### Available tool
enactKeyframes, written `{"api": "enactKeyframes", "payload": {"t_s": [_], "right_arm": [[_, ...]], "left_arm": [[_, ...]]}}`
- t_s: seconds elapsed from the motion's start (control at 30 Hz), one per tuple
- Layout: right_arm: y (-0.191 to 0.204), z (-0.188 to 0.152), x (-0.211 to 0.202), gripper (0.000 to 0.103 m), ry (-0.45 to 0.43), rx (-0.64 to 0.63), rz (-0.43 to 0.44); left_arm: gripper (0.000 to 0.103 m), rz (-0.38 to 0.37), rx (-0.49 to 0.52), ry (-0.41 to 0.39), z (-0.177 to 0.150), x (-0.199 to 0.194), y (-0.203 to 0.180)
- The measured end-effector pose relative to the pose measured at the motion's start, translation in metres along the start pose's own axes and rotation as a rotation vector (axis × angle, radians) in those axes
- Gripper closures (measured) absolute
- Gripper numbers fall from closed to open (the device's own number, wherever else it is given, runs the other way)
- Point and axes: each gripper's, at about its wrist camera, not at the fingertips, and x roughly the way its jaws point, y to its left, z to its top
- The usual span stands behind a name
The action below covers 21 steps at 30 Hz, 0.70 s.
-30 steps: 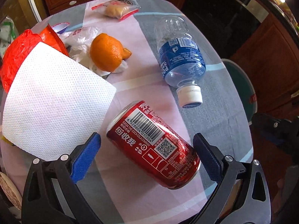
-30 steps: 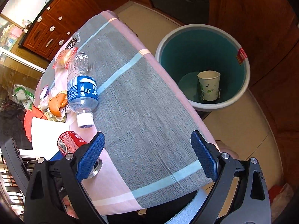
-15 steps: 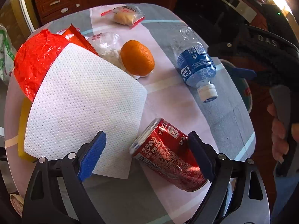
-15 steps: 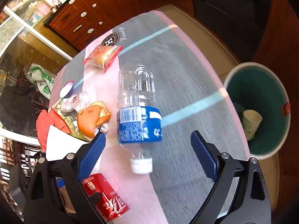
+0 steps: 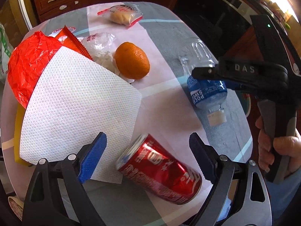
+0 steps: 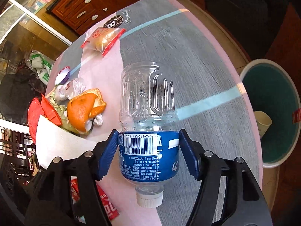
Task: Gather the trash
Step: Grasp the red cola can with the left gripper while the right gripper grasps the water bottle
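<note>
While your right gripper [image 6: 148,152] pinches, or nearly pinches, the bottle [image 6: 148,131] across its label, the can [image 5: 160,171] lies slantwise between your left gripper's [image 5: 148,156] spread fingers.

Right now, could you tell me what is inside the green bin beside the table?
One paper cup lies inside the green bin. The table edge hides the bin's near side, so more could be there.

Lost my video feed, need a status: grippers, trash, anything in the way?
Right gripper shut on plastic bottle. Left gripper open around red can. Bin beside table, path looks unobstructed.
</note>
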Motion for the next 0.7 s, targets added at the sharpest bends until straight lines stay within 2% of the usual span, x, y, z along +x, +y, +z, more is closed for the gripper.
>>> {"api": "enactKeyframes", "payload": {"t_s": [0.13, 0.23, 0.37, 0.5, 0.6, 0.7], "right_arm": [[-0.021, -0.028, -0.015, 0.041, -0.002, 0.026, 0.021], [-0.033, -0.045, -0.024, 0.04, -0.005, 0.043, 0.042], [-0.044, -0.066, -0.032, 0.04, -0.015, 0.047, 0.079], [-0.053, -0.081, -0.036, 0.04, -0.021, 0.052, 0.128], [-0.06, -0.088, -0.039, 0.04, -0.019, 0.064, 0.165], [-0.065, -0.092, -0.039, 0.04, -0.016, 0.073, 0.193]], "left_arm": [[0.013, 0.02, 0.002, 0.004, -0.005, -0.004, -0.012], [0.013, 0.069, -0.006, -0.012, -0.009, -0.01, -0.019], [0.011, 0.127, -0.08, -0.027, -0.022, -0.019, -0.014], [0.01, 0.166, -0.159, 0.005, -0.036, -0.012, -0.011], [0.009, 0.162, -0.201, 0.028, -0.043, -0.004, -0.013], [0.009, 0.148, -0.194, 0.078, -0.05, 0.009, -0.025]]}}
